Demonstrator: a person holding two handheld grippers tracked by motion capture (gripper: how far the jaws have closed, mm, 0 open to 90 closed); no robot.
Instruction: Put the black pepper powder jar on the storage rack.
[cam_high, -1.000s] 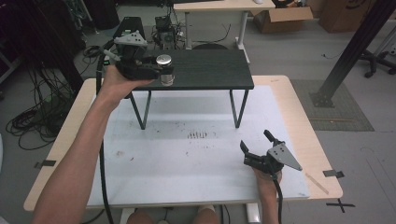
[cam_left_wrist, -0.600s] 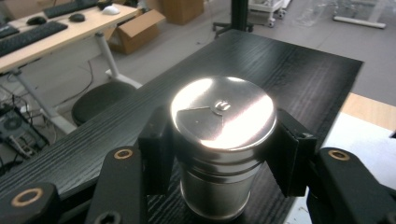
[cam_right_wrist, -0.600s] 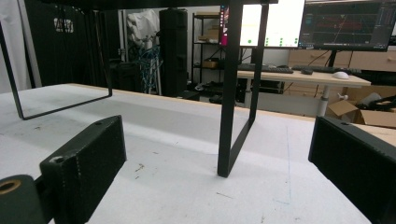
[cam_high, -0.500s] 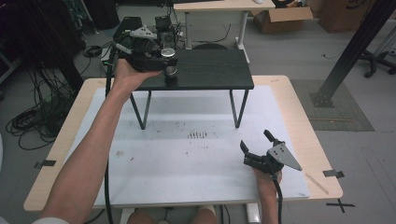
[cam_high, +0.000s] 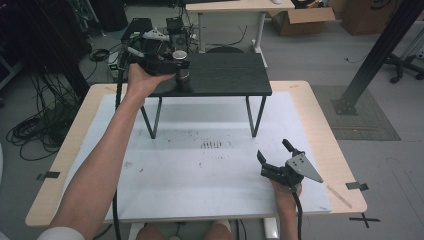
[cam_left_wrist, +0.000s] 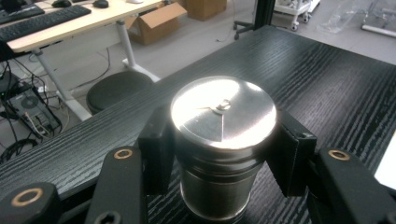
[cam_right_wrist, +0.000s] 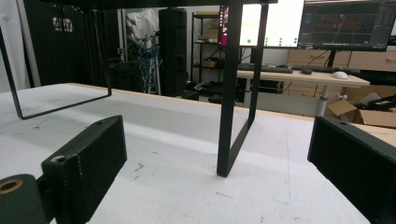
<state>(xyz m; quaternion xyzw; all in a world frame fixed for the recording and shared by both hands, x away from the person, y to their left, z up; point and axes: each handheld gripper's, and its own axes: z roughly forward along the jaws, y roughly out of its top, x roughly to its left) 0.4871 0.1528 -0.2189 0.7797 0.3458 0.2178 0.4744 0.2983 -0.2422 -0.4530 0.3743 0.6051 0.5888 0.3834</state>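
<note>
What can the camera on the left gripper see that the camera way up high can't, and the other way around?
The left gripper view alone shows the shiny lid's little knob and both black pads pressed on the metal canister. The high view alone shows the white table, the forearms, and the right gripper, open and holding nothing. Both show the left gripper shut on the canister, on the black shelf.

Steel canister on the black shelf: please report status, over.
Left gripper shut on round steel canister, standing on black wooden shelf. Right gripper open, empty. Nothing in the way.
</note>
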